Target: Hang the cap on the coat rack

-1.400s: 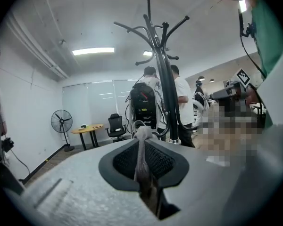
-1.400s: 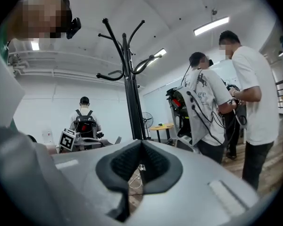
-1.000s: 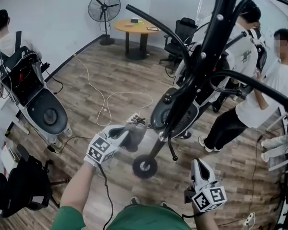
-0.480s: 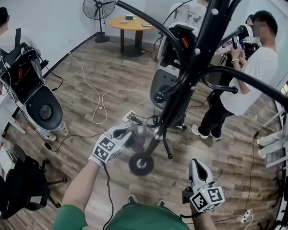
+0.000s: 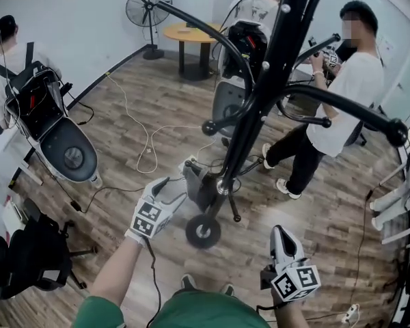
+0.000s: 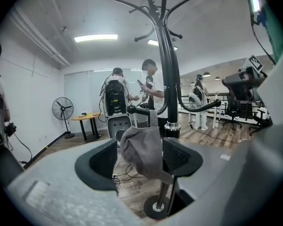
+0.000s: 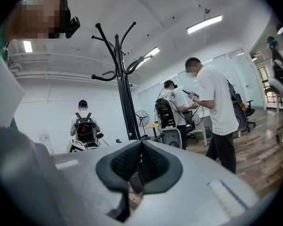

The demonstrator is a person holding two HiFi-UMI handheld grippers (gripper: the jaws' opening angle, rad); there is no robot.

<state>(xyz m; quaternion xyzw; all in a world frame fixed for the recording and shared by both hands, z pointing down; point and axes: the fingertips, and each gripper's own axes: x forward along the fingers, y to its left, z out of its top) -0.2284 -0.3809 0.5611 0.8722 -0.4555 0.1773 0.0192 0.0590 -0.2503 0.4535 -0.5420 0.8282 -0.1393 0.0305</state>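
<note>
A grey cap hangs from a low knobbed hook of the black coat rack. My left gripper is opening around it. The cap is between the two pads, and a gap shows beside the left pad. In the head view the cap hangs beside the rack's pole, just above the round base, with the left gripper at its left. My right gripper is held low at the lower right, shut and empty. In the right gripper view, the right gripper points at the pole.
Two people stand behind the rack near a white machine. Another person and a second white machine are at the left. Cables trail over the wood floor. A fan, a round table and a black chair stand around.
The left gripper's jaws have opened off the grey cap, which now hangs on the low hook. The right gripper has stayed put. The people behind the rack have shifted.
</note>
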